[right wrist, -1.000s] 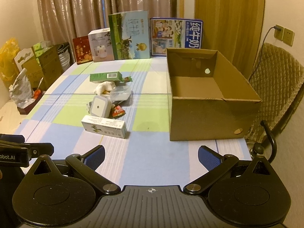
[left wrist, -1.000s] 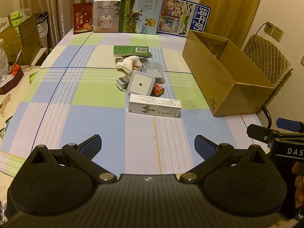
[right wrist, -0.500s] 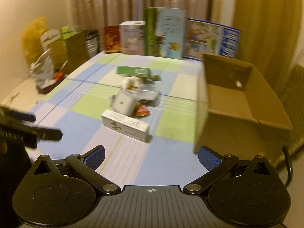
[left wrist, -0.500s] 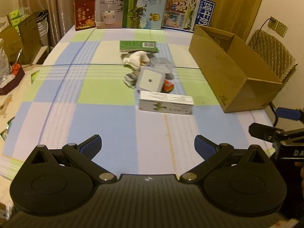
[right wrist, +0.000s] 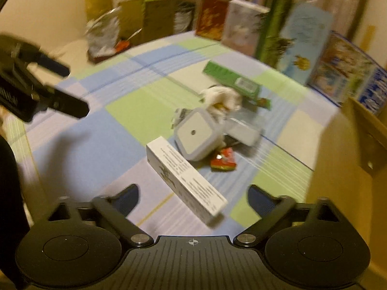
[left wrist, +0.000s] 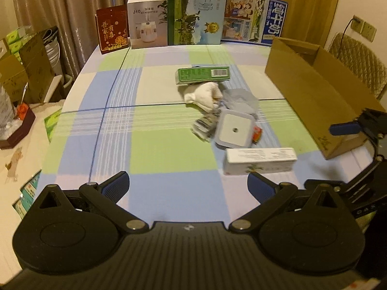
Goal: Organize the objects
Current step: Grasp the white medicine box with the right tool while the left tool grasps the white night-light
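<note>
Checked tablecloth (left wrist: 154, 149), one cardboard box (left wrist: 321, 101), one white carton (right wrist: 186, 176), two spread-jawed empty grippers (left wrist: 188, 188) (right wrist: 193, 198).

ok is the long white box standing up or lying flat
Lying flat: the long white box rests on its long side on the tablecloth, just ahead of the open right gripper.

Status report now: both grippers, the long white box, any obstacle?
Left gripper open, empty. Right gripper open, empty, long white box between its fingers, ungripped. Square white container just behind.

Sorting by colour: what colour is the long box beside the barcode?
Green box, clearest in the left wrist view.
</note>
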Demonstrator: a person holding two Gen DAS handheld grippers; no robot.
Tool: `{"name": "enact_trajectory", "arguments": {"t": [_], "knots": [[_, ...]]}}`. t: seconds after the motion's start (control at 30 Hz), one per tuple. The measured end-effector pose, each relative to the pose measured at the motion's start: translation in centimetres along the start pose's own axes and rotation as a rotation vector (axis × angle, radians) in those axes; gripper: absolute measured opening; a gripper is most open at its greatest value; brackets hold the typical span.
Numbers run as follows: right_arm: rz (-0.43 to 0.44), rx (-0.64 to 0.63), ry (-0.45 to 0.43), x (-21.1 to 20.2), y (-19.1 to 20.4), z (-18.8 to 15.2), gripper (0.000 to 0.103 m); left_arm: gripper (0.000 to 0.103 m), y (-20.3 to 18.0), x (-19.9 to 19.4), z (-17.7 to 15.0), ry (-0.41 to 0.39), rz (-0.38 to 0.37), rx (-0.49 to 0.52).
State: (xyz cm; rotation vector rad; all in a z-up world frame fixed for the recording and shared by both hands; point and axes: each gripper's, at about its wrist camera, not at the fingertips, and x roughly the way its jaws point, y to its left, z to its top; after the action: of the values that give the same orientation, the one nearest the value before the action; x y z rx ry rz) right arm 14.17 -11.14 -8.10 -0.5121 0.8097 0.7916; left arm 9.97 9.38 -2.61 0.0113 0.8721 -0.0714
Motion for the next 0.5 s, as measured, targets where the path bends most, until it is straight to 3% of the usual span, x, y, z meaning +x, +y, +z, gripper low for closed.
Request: {"name": "enact_trajectory", "arguments": {"t": [0.13,0.2,0.27,0.37,0.5], "knots": [[0.022,-0.086,0.059,3.9,0.3,0.7,0.075,0.102,0.9,2.1,1.0,0.019,-0.018,-0.004],[0.01,-0.11,0.096,5.5,0.4,0.8,0.057,0.102,1.0,3.3,1.3,0.037,-0.02,0.0],[-0.004,-0.099,0.112,6.5,0.4,0.8,0.046,0.102,1.1,4.2,1.5,0.05,-0.016,0.006],[-0.016,-0.043,0.114,6.1,0.3,0.5,0.031,0.102,1.0,5.4,1.8,0.064,-0.02,0.027],[-0.052,0.129,0.139,3.9,-0.4,-1.6,0.023,0.102,0.5,6.6,2.1,0.076,-0.026,0.058]]}}
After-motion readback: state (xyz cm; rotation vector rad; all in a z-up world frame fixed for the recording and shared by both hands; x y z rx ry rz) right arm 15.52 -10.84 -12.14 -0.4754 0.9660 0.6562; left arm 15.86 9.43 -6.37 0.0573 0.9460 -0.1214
